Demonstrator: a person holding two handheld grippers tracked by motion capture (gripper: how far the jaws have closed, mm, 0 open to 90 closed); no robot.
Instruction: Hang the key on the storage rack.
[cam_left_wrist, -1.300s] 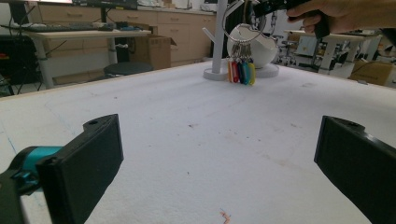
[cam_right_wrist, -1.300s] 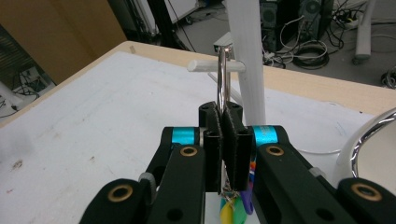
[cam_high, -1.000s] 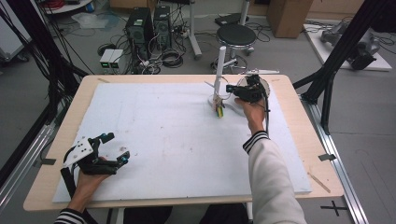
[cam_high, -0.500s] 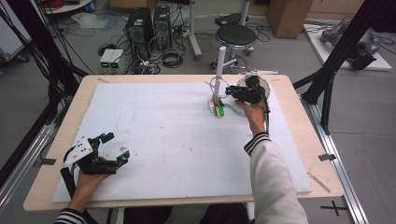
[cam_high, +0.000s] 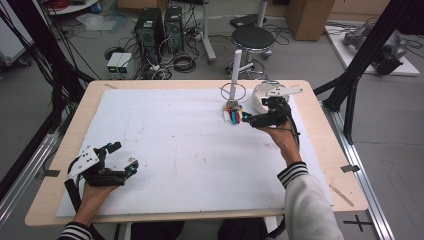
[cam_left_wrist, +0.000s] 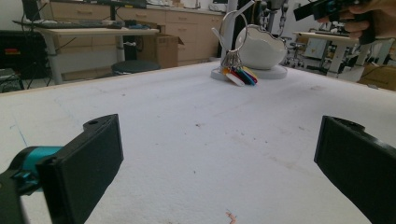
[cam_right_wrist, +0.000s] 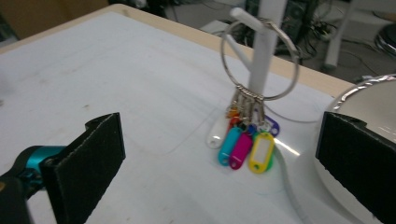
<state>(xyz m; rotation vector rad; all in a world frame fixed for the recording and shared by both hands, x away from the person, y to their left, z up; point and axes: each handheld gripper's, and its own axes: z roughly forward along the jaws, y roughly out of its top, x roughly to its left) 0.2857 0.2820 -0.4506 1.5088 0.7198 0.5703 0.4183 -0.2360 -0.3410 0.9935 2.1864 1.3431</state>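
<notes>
Bright plastic key tags (cam_right_wrist: 243, 142), white, teal, magenta, yellow and purple, fan out on the white mat ahead of the right gripper (cam_high: 250, 119), between its two jaws in the right gripper view. They hang from a large metal ring (cam_right_wrist: 259, 60) looped over a peg of the white post stand (cam_high: 235, 75), the tags touching the stand's base. The jaws stand wide apart, holding nothing, just short of the tags. Beside the right-hand jaw sits a white bowl (cam_high: 262, 95), its rim showing just behind that jaw. Down at the near corner of the table (cam_high: 200, 84), the left gripper (cam_high: 120, 157) rests low over the mat, jaws wide and empty. Far ahead between them, in the left gripper view, the tags (cam_left_wrist: 240, 75), ring and bowl (cam_left_wrist: 259, 46) stand well apart from it.
</notes>
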